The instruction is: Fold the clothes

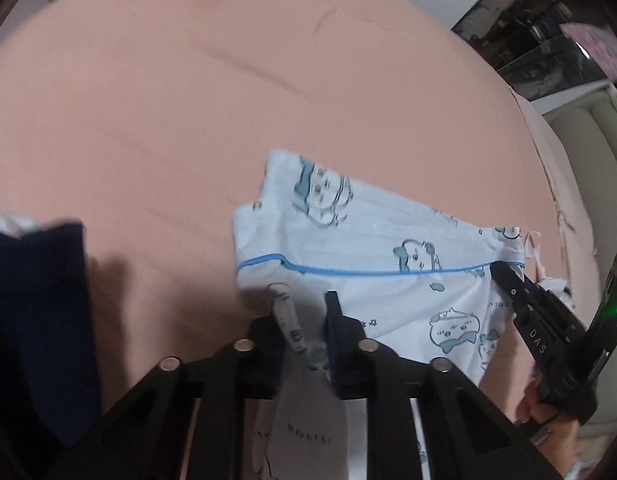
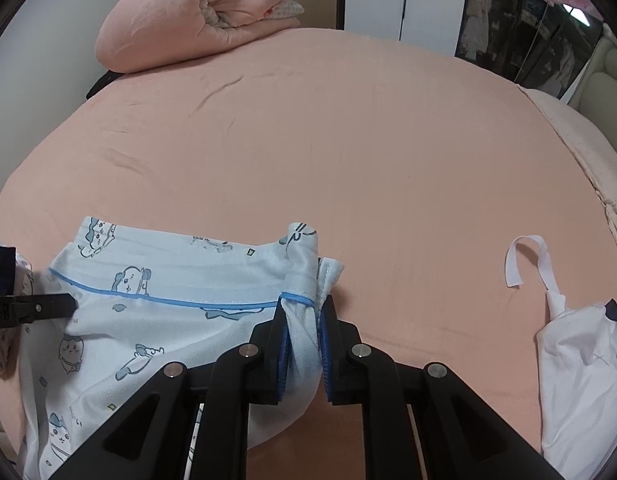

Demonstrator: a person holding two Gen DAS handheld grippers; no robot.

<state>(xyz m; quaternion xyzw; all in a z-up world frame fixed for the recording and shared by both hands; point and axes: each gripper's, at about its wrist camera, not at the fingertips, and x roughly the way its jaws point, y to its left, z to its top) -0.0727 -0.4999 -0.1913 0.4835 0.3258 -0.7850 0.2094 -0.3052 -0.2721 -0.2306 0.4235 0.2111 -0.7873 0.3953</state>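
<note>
Both claws clamp the pale blue printed garment point(image 2: 156, 312) lying on the pink bed point(image 2: 348, 160): the left claw point(image 1: 306, 320) pinches one end, the right claw point(image 2: 304, 332) the other. A white garment point(image 2: 580, 380) lies well right of the right claw.

Pale blue garment point(image 2: 156, 312) — light cotton-like fabric printed with small cartoon animal figures, with a line of darker blue piping running across it. It lies on the pink bed sheet, near edge lifted, far edge resting flat. One end is bunched into a narrow vertical fold; the opposite end is drawn out sideways, so the cloth is stretched between its two ends. In the left wrist view the same garment point(image 1: 368, 256) shows a doubled-over upper band above the piping — surface smooth, lightly creased.
</note>
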